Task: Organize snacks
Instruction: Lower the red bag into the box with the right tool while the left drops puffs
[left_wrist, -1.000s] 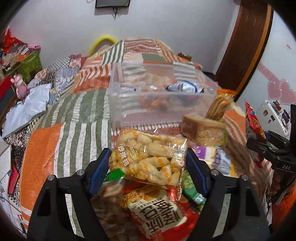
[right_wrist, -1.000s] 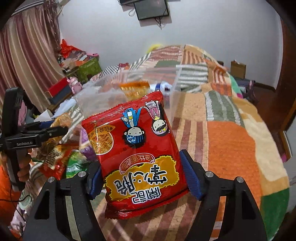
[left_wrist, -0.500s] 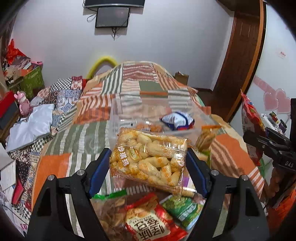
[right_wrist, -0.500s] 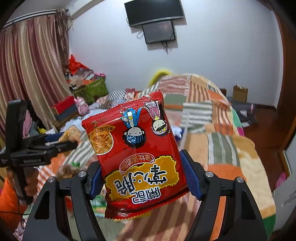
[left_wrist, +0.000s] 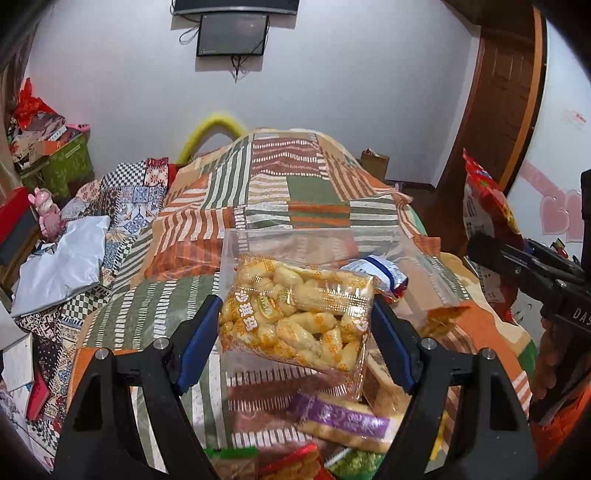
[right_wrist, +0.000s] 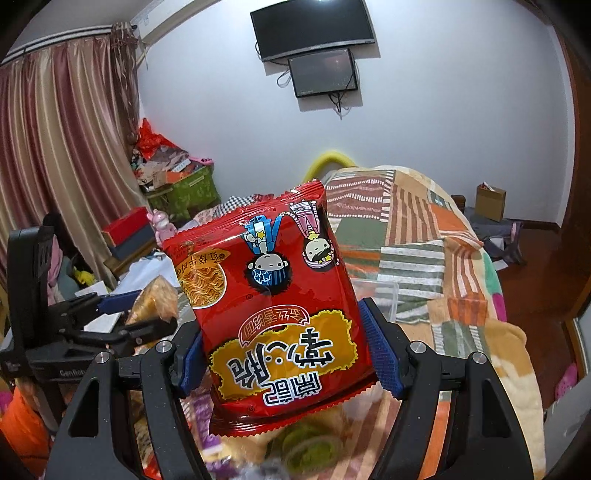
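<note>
Open-topped clear plastic bin (left_wrist: 314, 240) offers access from above on striped patchwork bedspread (left_wrist: 122, 306); loose snack packets (left_wrist: 343, 417) crowd the near approach beneath both grippers

both claws raised, left claw (left_wrist: 295, 328) and right claw (right_wrist: 282, 354) each clamped on a packet.

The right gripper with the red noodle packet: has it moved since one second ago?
Yes. The right gripper, shut on the red noodle packet, rose and tilted upward: the wall screens sit lower in view.
</note>
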